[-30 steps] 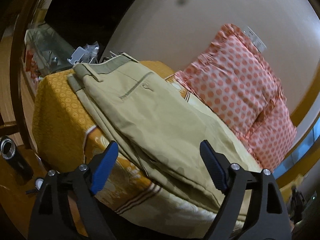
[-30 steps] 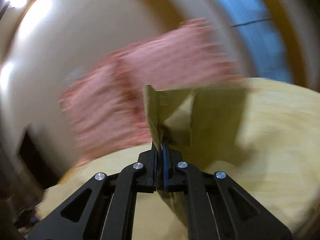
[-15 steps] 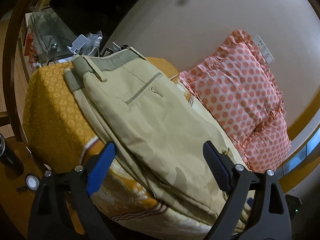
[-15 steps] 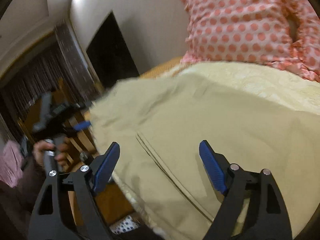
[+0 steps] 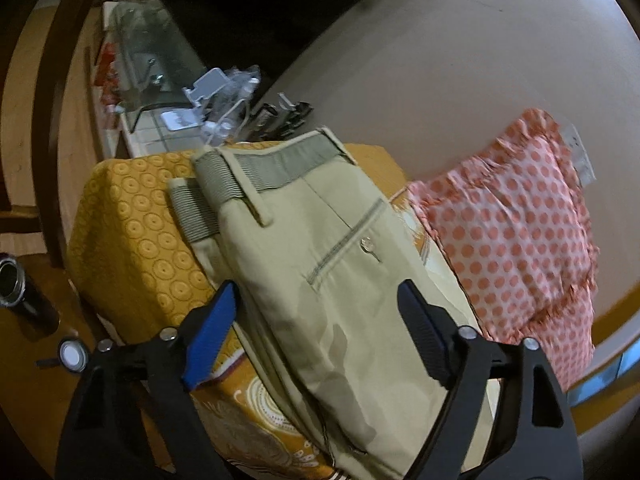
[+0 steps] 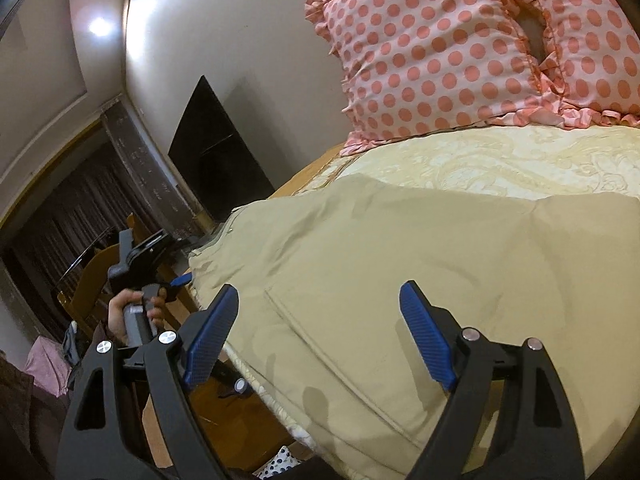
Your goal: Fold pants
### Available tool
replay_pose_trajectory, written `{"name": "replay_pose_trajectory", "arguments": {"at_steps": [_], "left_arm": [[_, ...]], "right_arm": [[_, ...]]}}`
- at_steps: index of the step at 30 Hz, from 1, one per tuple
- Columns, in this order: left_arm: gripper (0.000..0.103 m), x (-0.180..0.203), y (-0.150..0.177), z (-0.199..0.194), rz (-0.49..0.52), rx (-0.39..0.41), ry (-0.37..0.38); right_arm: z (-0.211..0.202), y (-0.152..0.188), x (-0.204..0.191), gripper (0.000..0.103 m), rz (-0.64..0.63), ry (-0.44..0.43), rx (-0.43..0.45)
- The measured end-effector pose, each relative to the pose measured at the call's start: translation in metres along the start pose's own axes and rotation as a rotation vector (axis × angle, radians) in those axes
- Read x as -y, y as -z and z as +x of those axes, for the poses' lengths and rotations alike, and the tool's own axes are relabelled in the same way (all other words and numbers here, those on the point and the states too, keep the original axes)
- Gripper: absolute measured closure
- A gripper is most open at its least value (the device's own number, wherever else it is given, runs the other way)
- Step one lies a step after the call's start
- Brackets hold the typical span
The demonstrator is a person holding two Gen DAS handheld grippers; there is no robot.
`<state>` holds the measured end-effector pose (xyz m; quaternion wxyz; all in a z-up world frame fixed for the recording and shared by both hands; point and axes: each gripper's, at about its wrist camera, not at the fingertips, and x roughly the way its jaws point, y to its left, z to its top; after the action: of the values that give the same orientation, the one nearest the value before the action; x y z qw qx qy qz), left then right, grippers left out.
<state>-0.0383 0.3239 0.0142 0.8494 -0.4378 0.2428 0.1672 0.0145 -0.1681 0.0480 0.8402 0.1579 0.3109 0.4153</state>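
Fingers on both grippers spread wide, nothing held: left gripper (image 5: pixel 316 332) hovers over the mid-section of the pants, right gripper (image 6: pixel 320 332) over a broad flat panel of the same cloth; contact w/ fabric can't be told from either view

Pants (image 5: pixel 320 280) — khaki, lying on the bed (image 5: pixel 136 220), layers stacked, waistband (image 5: pixel 276 164) at the far end in left wrist view, back pocket w/ button facing up. Right wrist view: fabric (image 6: pixel 400 264) fairly smooth, one long seam running diagonally, a few shallow wrinkles. Near edge of the pants sits close to the bed edge on the left side

Outward: orange patterned bedspread under the waistband end, cream patterned area beyond the cloth in right view. Polka-dot pillow (image 6: pixel 460 48) against the wall, apart from the pants. Clutter on a side surface behind the waistband, too small to ID. Left hand (image 6: pixel 132 312) seen holding its gripper handle off the bed edge

Judgement: a fold looks done; probably another fold or tidy-up left

Risks:
- grabbing top layer only → stack slides apart, fold skews
- pulling toward the bed edge → pants slip off, given how close the edge is
- pinching bedspread along w/ cloth → drags cover
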Motion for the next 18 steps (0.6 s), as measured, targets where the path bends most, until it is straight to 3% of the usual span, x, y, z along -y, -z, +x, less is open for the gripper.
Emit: {"name": "replay_pose_trajectory", "arguments": {"at_steps": [1, 3, 4, 7, 12, 14, 18], "left_arm": [[0.032, 0.000, 0.000, 0.000, -0.006, 0.002, -0.016], [0.053, -0.002, -0.002, 0.002, -0.012, -0.003, -0.052], [0.089, -0.005, -0.003, 0.008, -0.018, -0.028, -0.065], [0.093, -0.008, -0.007, 0.012, 0.009, -0.058, -0.060], [0.096, 0.033, -0.007, -0.007, 0.169, 0.005, -0.076], [0.097, 0.065, -0.006, -0.018, 0.260, 0.041, -0.043], [0.097, 0.169, 0.022, -0.040, 0.541, 0.065, 0.115]], "right_arm": [[0.000, -0.001, 0.001, 0.018, 0.001, -0.005, 0.001], [-0.003, 0.000, 0.003, 0.018, 0.004, -0.013, 0.005], [-0.004, 0.000, 0.004, 0.018, 0.006, -0.017, 0.008], [-0.009, 0.001, 0.009, 0.018, 0.012, -0.021, 0.016], [-0.022, 0.001, 0.019, 0.018, 0.027, -0.013, 0.045], [-0.029, 0.000, 0.024, 0.018, 0.040, -0.005, 0.060], [-0.058, -0.004, 0.040, 0.018, 0.080, 0.043, 0.137]]}}
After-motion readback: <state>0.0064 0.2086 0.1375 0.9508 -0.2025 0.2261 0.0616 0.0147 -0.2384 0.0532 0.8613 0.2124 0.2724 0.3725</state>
